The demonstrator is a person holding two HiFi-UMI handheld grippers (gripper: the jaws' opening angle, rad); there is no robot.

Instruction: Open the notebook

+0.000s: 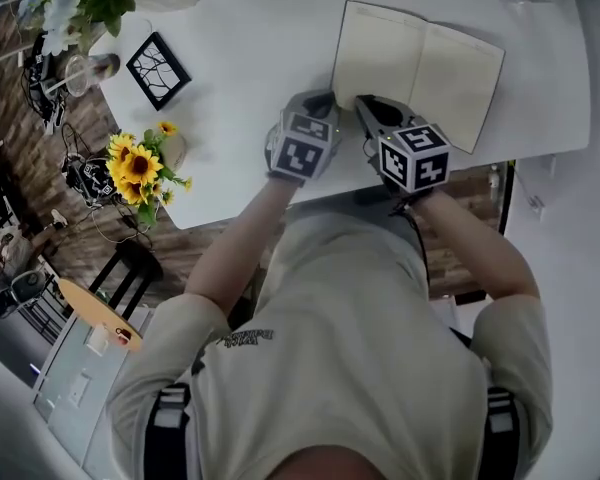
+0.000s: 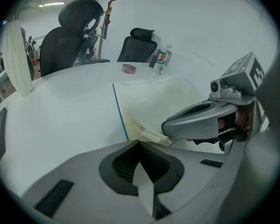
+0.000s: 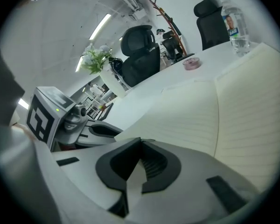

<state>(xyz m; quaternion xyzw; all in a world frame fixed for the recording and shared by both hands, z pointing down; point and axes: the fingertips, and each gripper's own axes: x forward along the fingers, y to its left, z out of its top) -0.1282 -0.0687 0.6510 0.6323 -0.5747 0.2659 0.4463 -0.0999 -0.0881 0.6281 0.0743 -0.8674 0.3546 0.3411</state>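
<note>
- On the white table (image 1: 250,48), the notebook (image 1: 420,73) already lies open and flat, with its near right corner close to the table's edge. A push from either tool could slide that corner off.
- At the near edge of the left page, the left gripper (image 1: 325,100) and the right gripper (image 1: 365,105) sit just beside each other, so they could knock together if either one shifts sideways.
- Both grippers have their jaws clenched, and we see nothing between them, though a single sheet would be hard to make out. Dragging closed tips across the paper could crease or tear it.
- In the left gripper view, a few sheets fan up at that near edge. We judge they may flop back over if they are left unpressed.
</note>
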